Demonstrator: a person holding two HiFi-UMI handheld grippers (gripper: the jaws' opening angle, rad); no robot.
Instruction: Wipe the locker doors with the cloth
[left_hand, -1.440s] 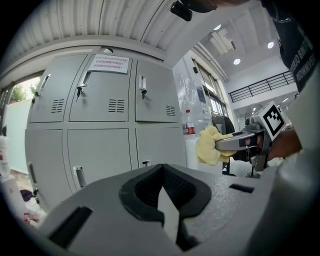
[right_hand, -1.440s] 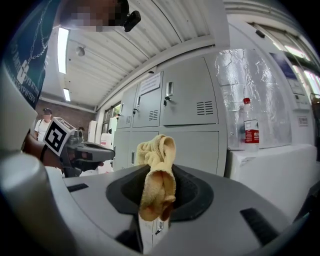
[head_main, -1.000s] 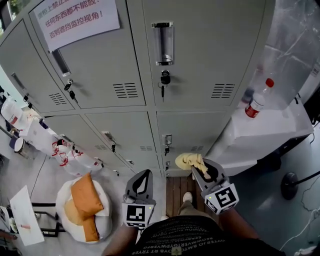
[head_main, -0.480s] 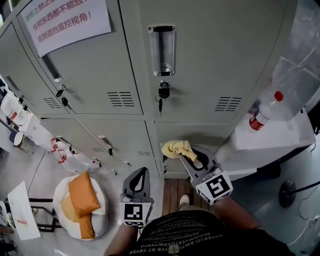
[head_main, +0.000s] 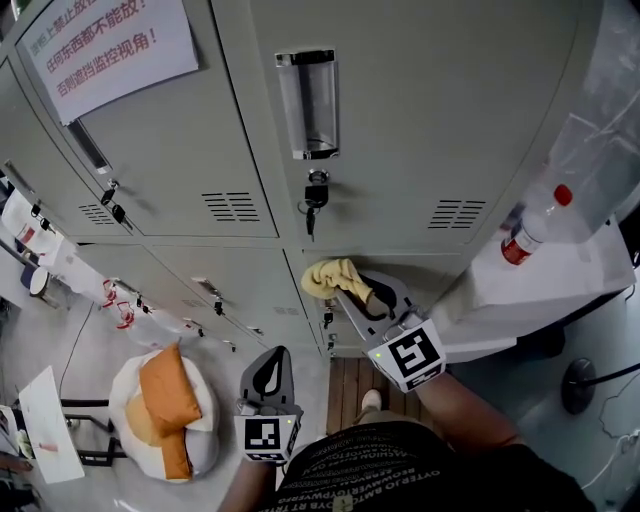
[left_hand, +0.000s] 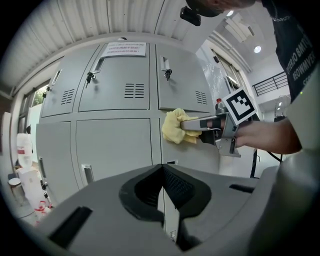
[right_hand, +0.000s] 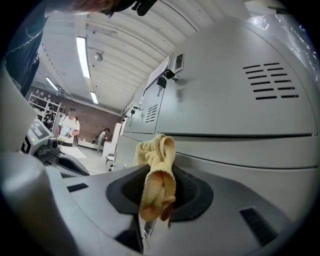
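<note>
1. The right gripper (right_hand: 159, 200) has its jaws clamped on the yellow cloth (right_hand: 157, 170), which bunches out past the tips.
2. The left gripper (left_hand: 162, 172) has its jaws pressed together with nothing between them. It sits at the bottom centre of the head view.
3. Since a second ago the cloth has travelled up and left in the head view, to just below the keyed lock (head_main: 316, 190).
4. Only the left gripper view shows the cloth lying against the top of a lower locker door (left_hand: 192, 155). Only the head view shows the bottle (head_main: 530, 225) at the right edge.
</note>
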